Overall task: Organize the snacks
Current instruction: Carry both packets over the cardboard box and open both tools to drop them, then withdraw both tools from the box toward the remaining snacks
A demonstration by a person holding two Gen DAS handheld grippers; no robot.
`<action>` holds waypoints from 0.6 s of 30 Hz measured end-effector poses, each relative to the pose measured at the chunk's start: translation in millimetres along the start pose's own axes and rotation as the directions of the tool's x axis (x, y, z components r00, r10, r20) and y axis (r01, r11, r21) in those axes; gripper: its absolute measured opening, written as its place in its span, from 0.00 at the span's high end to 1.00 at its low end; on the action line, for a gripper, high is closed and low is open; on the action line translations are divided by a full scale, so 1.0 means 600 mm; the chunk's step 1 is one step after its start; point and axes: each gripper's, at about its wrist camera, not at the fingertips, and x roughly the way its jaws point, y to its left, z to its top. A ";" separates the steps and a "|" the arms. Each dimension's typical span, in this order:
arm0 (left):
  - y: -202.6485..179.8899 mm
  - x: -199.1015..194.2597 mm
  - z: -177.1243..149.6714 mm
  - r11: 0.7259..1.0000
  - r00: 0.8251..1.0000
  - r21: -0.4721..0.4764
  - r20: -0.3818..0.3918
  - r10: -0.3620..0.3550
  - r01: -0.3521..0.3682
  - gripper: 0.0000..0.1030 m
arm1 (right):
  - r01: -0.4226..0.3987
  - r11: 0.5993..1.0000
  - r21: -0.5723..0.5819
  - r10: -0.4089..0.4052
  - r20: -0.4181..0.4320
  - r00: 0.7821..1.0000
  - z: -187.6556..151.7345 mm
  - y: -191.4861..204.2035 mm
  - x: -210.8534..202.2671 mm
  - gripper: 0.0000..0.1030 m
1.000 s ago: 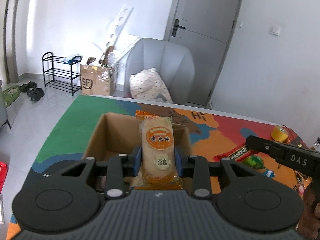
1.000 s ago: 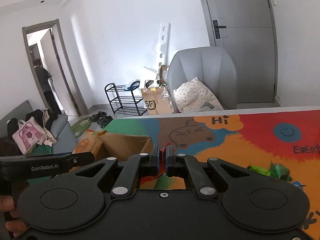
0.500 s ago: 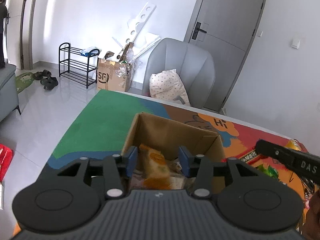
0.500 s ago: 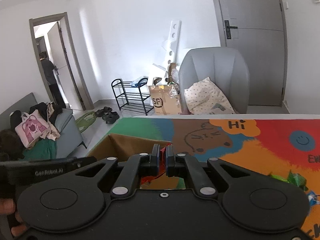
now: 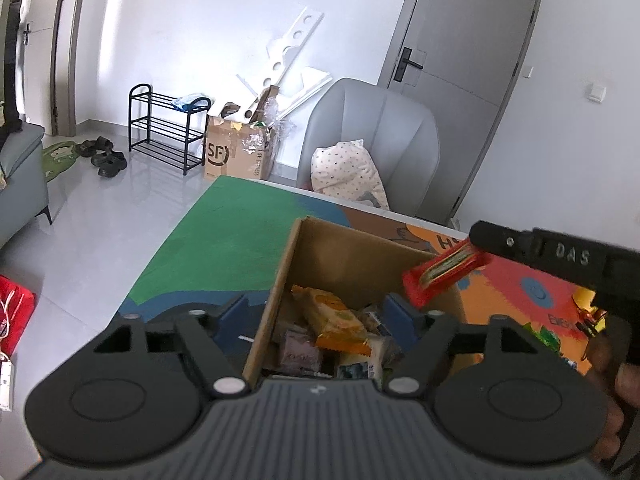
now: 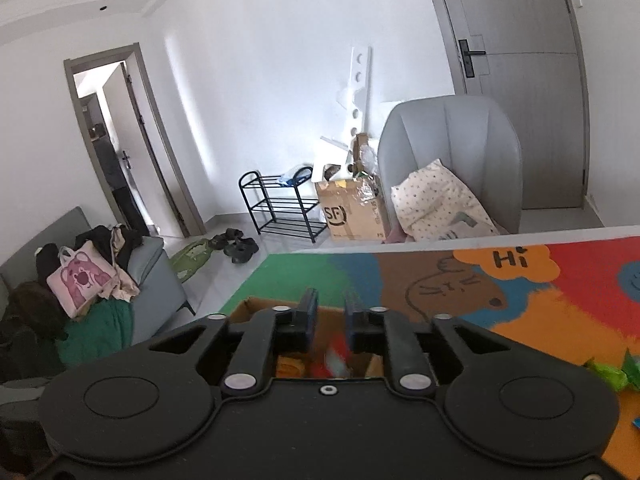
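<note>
Left claw (image 5: 316, 312) opening over cardboard box (image 5: 340, 256) near desk's (image 5: 224, 240) green corner; orange packet (image 5: 334, 320) dropped among snacks inside.

Right claw (image 6: 331, 324) opening, releasing red packet (image 6: 334, 358) above box; green packets (image 6: 612, 372) left out.

The orange snack packet (image 5: 334, 316) has dropped from the left hand-held gripper (image 5: 318, 314) into the box (image 5: 340, 248).

left gripper (image 5: 316, 314): black, blue pads, silver screws | right gripper (image 6: 331, 322): black, "das"
</note>
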 end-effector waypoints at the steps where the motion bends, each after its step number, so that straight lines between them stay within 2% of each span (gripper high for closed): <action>1: -0.002 0.000 0.000 1.000 1.000 0.006 -0.002 0.003 -0.003 0.23 | -0.002 1.000 -0.001 0.002 -0.004 1.000 -0.003 -0.002 -0.004 0.74; 4: -0.009 0.002 -0.003 1.000 1.000 0.019 -0.007 -0.001 0.002 0.20 | 0.007 1.000 -0.001 -0.007 -0.021 1.000 -0.011 -0.014 -0.018 0.70; 7: -0.016 0.005 -0.004 1.000 1.000 0.017 -0.019 -0.008 0.009 0.17 | 0.027 1.000 0.003 -0.027 -0.029 0.999 -0.018 -0.030 -0.033 0.59; 11: -0.036 0.009 -0.006 0.999 0.999 0.023 -0.026 -0.026 0.027 0.14 | 0.040 0.999 0.013 -0.040 -0.036 0.999 -0.025 -0.052 -0.054 0.57; 14: -0.054 0.010 -0.008 0.998 0.999 0.040 -0.028 -0.042 0.043 0.12 | 0.054 0.998 0.018 -0.054 -0.033 0.998 -0.030 -0.065 -0.068 0.49; 18: -0.080 0.012 -0.012 0.997 0.999 0.056 -0.031 -0.043 0.044 0.10 | 0.061 0.998 0.023 -0.061 -0.030 0.998 -0.033 -0.084 -0.085 0.44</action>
